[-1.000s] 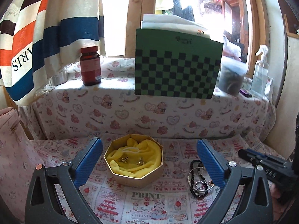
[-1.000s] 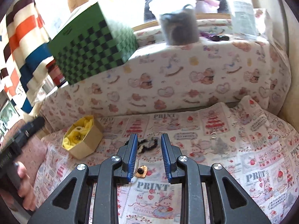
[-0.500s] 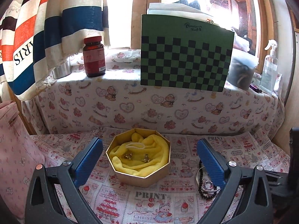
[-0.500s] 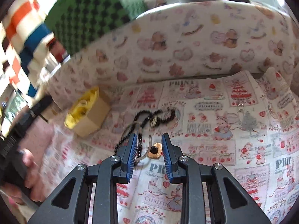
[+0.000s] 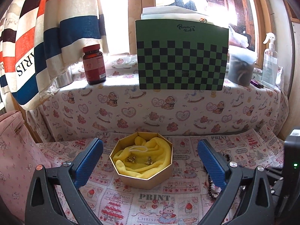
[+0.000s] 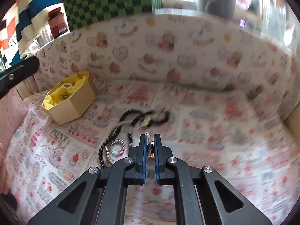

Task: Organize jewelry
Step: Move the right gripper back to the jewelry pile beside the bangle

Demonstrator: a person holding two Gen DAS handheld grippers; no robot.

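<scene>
An octagonal gold box [image 5: 142,176] lined with yellow cloth holds two small gold pieces [image 5: 139,160]; it also shows in the right wrist view [image 6: 71,105]. My left gripper [image 5: 150,161] is open, its fingers either side of the box. A black bead necklace [image 6: 138,119] and a silver bangle [image 6: 114,150] lie tangled on the printed cloth. My right gripper [image 6: 149,140] is nearly closed over a small gold and dark piece [image 6: 151,151] that lies between its jaws, right of the bangle. Beads show by the left gripper's right finger [image 5: 212,189].
A cloth-covered ledge at the back carries a green checkered board [image 5: 181,56], a red-brown bottle [image 5: 94,64], a dark tub [image 5: 241,65] and a spray bottle [image 5: 270,63]. A striped curtain [image 5: 46,37] hangs left. A pink bag [image 5: 16,159] sits at left.
My right gripper has dropped towards the cloth and narrowed its jaws around the small gold piece. The left gripper's view has shifted a little, bringing the box more central.
</scene>
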